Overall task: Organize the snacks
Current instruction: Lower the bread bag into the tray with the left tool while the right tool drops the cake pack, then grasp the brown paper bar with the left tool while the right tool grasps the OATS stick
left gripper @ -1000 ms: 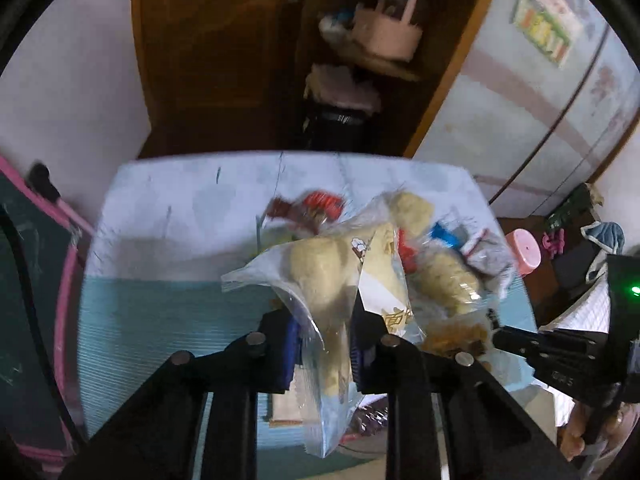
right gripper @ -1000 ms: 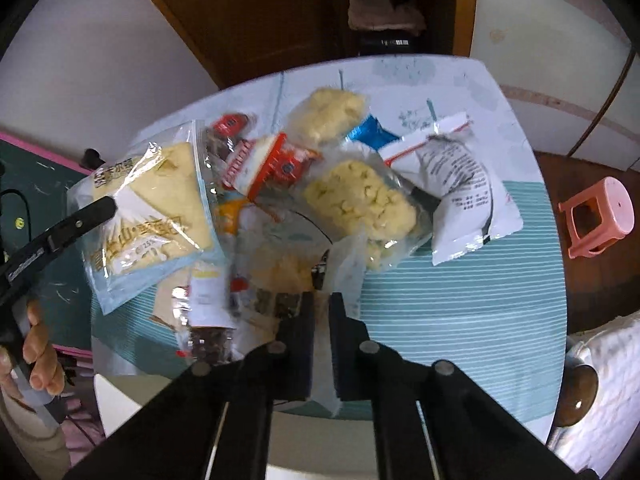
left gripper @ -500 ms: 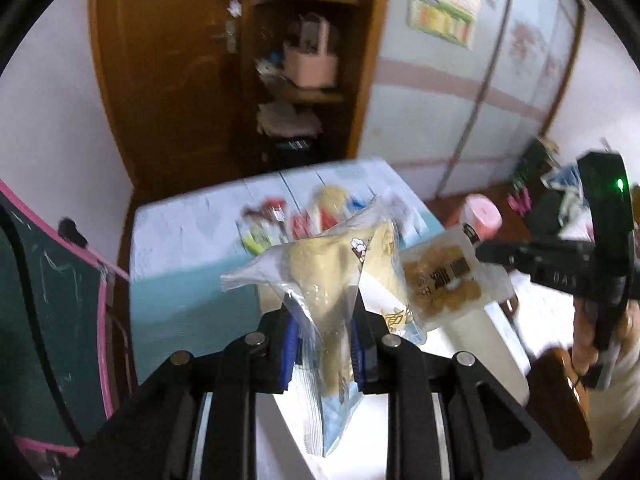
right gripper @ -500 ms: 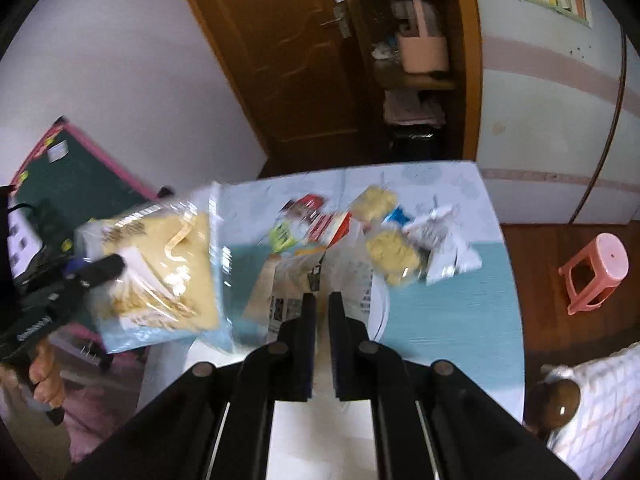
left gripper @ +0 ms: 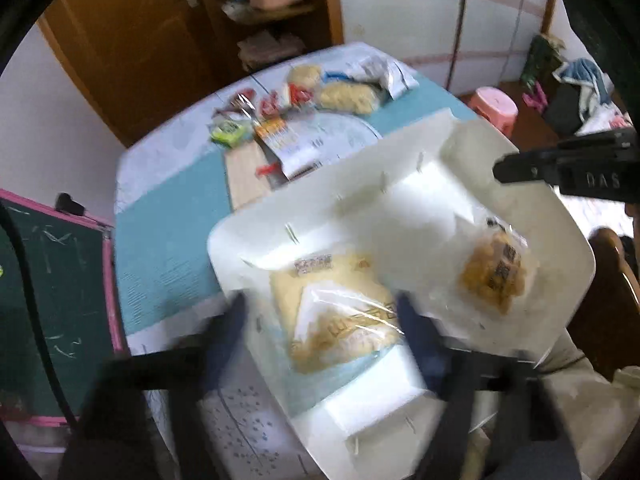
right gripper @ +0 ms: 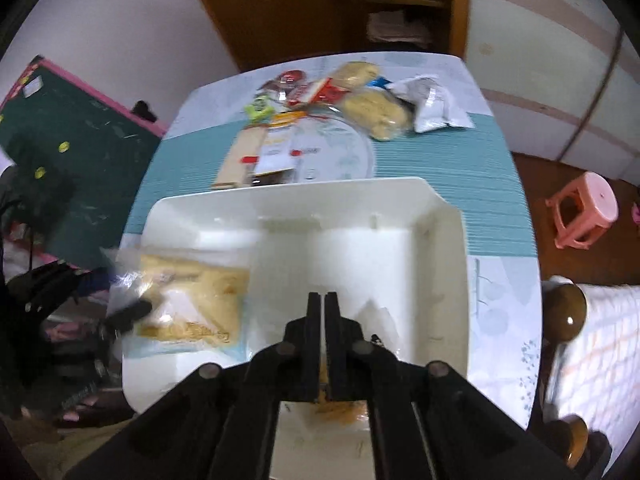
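A white bin (left gripper: 400, 184) (right gripper: 444, 216) stands at the table's near edge. My left gripper (left gripper: 324, 316) is open over it, blurred by motion; a yellow cake packet (left gripper: 340, 312) (right gripper: 192, 308) lies in the bin's left part between its fingers. My right gripper (right gripper: 323, 300) is shut on the clear edge of a brown snack packet (left gripper: 496, 272), which hangs over the bin's right part; in the right wrist view only a bit of it shows below the fingers (right gripper: 340, 416).
Several more snack packets (right gripper: 360, 96) (left gripper: 304, 96) lie at the table's far side, with a flat box and papers (right gripper: 276, 148) before them. A pink stool (right gripper: 584, 208) stands right; a green chalkboard (right gripper: 72, 140) leans left.
Both grippers moved back from the snack pile to above the white bin. My left gripper opened and the yellow cake packet dropped into the bin. The right still holds its packet.
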